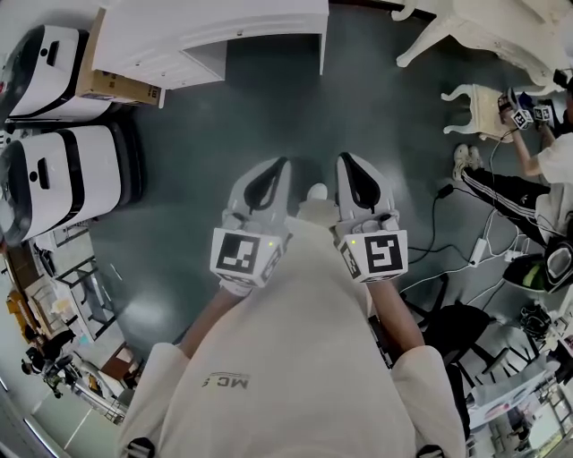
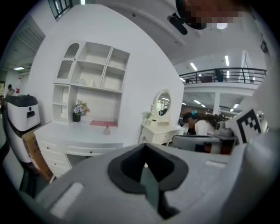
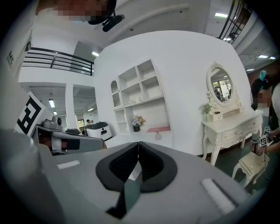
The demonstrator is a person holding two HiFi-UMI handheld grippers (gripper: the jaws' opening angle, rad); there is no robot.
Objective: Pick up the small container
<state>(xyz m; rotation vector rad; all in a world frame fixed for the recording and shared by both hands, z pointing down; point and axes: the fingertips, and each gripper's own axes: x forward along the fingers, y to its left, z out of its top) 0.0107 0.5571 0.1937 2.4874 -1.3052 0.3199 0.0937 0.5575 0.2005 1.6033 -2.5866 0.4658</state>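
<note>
In the left gripper view a small pinkish container (image 2: 107,130) stands on a white desk (image 2: 78,135), beside a pink mat, far from both grippers. The right gripper view shows the same container (image 3: 158,136) on the desk (image 3: 131,139). In the head view my left gripper (image 1: 280,164) and right gripper (image 1: 344,161) are held side by side in front of my body, over the dark floor. Each one's jaws meet at the tip with nothing between them, as seen for the left gripper (image 2: 145,148) and the right gripper (image 3: 138,144). The head view shows the desk (image 1: 206,36) but not the container.
Two white robot units (image 1: 63,170) and a cardboard box (image 1: 116,85) stand at the left. A white vanity table (image 1: 483,27) and a stool (image 1: 479,107) are at the upper right. A person (image 1: 537,179) sits on the floor there among cables (image 1: 448,241).
</note>
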